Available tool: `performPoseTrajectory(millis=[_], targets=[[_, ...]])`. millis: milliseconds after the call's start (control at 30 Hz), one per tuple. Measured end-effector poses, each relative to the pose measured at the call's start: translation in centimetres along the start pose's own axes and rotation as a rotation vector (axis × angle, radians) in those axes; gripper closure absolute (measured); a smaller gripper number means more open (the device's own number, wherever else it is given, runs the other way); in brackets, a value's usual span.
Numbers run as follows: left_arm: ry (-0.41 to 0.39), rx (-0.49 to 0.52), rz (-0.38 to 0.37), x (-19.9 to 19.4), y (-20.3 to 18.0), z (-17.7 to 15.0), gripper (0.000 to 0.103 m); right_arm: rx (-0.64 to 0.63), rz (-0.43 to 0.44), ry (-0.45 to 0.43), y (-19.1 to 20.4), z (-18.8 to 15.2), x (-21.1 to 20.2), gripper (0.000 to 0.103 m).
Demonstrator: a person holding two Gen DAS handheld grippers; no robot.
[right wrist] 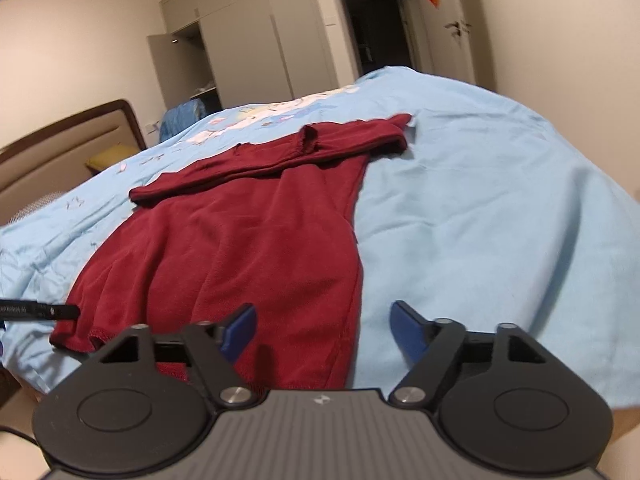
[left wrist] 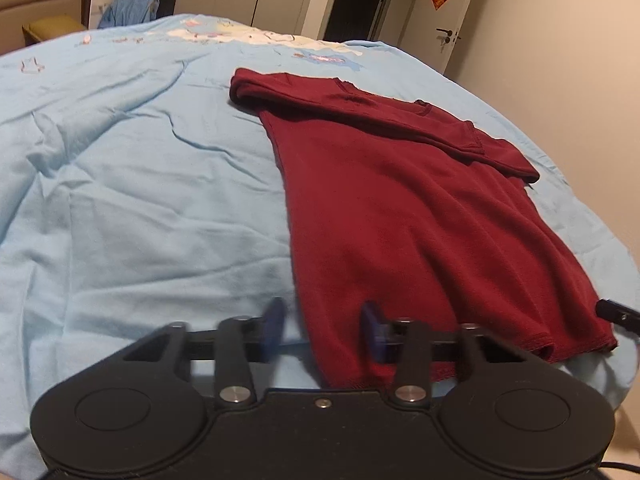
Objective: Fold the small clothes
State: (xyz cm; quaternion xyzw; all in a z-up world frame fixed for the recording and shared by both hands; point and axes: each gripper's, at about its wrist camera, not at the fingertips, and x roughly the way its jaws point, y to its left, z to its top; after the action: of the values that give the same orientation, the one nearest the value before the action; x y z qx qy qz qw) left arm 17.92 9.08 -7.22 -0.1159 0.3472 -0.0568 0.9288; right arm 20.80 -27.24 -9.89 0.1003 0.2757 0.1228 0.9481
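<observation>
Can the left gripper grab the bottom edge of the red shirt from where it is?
Probably yes. The left gripper is open, its fingers either side of the red shirt's near left hem corner on the blue bedsheet. Nothing lies between them.

dark red t-shirt lies flat on the light blue bed, sleeves folded across its top, hem toward 6 o'clock.

Right hand-held gripper spread wide over near hem of dark red shirt, on light-blue bedsheet.
</observation>
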Motion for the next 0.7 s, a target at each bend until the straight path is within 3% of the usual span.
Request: performPoseTrajectory(millis=[67,100,167,233,533,700], targets=[[0.018,-0.013,-0.021,0.2,-0.1,0.1,0.094,0.001,-0.02,0.006,0.1,-0.2,0.0,0.048],[0.015,-0.013,-0.021,0.0,-0.3,0.1,0.096,-0.012,-0.029,0.008,0.3,-0.3,0.0,0.056],[0.0,0.008,-0.005,-0.5,-0.8,0.3,0.098,-0.034,-0.029,0.016,0.6,-0.2,0.0,0.084],[-0.033,0.033,0.011,-1.5,-1.2,0.5,0.099,-0.063,-0.039,0.008,1.0,-0.1,-0.4,0.094],[-0.14,0.078,0.086,-7.5,-0.3,2.3,0.099,-0.171,-0.026,-0.07,3.0,1.9,-4.6,0.097],[-0.088,0.078,0.1,-6.3,0.1,1.8,0.099,-0.229,-0.055,-0.047,3.6,1.4,-4.0,0.097]])
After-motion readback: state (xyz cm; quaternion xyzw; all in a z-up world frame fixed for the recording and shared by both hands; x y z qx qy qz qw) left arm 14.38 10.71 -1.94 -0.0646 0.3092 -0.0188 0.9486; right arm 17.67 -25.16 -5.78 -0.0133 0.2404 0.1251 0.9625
